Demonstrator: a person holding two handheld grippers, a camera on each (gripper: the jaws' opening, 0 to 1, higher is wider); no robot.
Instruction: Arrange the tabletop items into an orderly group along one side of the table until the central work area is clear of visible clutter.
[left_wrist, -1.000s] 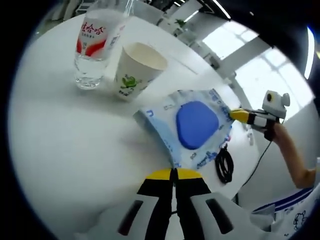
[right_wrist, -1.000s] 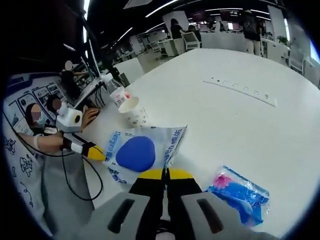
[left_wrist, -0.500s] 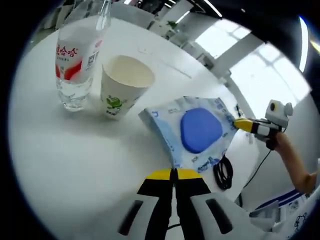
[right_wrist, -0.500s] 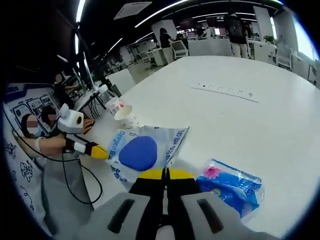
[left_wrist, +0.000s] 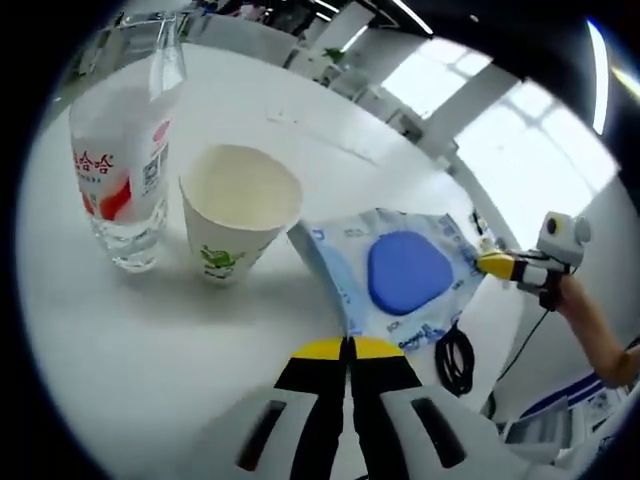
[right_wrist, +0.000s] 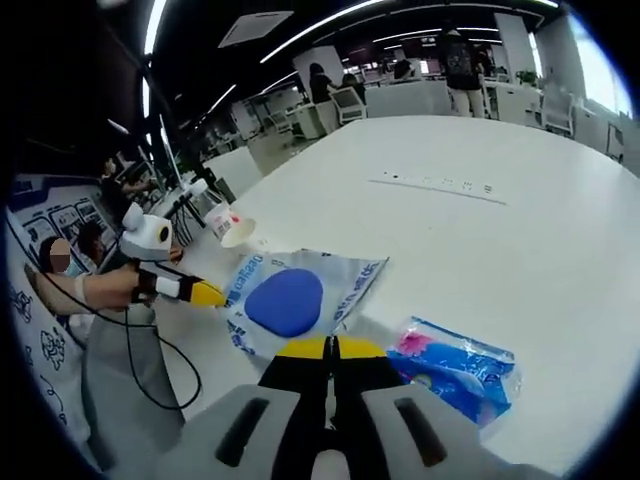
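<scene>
2 tools (left_wrist: 349, 345) (right_wrist: 331, 345) pinching blue-printed pouch (left_wrist: 397, 272) (right_wrist: 293, 300) — lettering unreadable

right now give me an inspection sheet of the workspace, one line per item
surface: white table, centre mostly bare.
job's things: water bottle and paper cup upright, side by side; blue-and-white packet flat near the table edge; smaller blue-and-pink packet lies apart.
clutter: long white strip lies across the table's middle.
grippers: left claw shut on the blue-and-white packet's near edge; right claw shut on its opposite edge.
cables: black cable coil by the table edge.
surroundings: open office with desks, bright windows, people standing far off.
</scene>
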